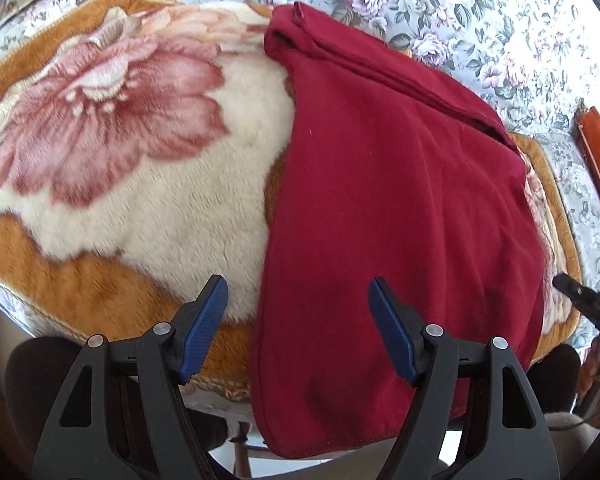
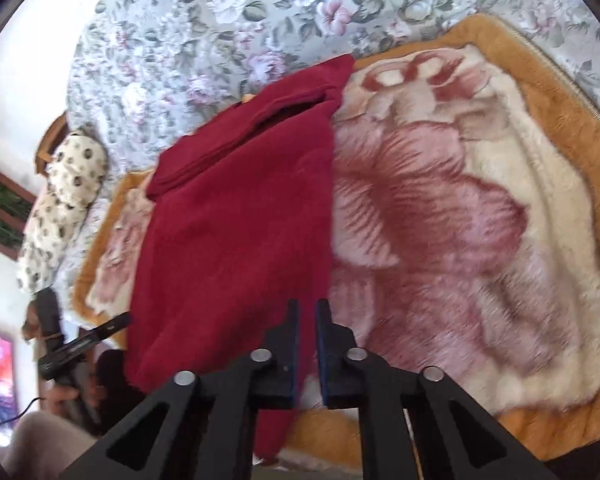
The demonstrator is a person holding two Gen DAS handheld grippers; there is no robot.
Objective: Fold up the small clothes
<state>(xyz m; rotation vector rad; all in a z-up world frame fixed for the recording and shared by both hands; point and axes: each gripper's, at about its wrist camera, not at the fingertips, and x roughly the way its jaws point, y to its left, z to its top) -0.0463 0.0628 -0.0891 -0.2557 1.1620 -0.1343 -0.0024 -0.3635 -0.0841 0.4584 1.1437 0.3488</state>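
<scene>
From my remote seat, both cameras look steeply down on a bed covered in a grey-blue sheet printed with pink and lilac flowers. Spread over it is a plush blanket, cream in the middle with a big pink flower and a tan border; its near edge reaches the edge of the bed. In the right camera a spotted cream pillow lies at the bed's far left, with white wall and dark wood trim behind it, and something brightly coloured glows at the lower left edge. The cloth, a dark red knit piece, lies lengthwise on the blanket, its far end folded into a doubled band near the floral sheet, its near end spilling over the bed's edge towards me. My left claw stands wide open with nothing in it, blue pads showing; it hovers over the cloth's left edge, one finger above the blanket, the other above the red fabric. My right claw is almost closed, only a narrow slit between the pads, and it sits at the cloth's right edge near the hanging end; whether any fabric is pinched in that slit I cannot tell, as the picture is blurred. Each camera catches the other claw at its frame's edge, beside the cloth's opposite side.
</scene>
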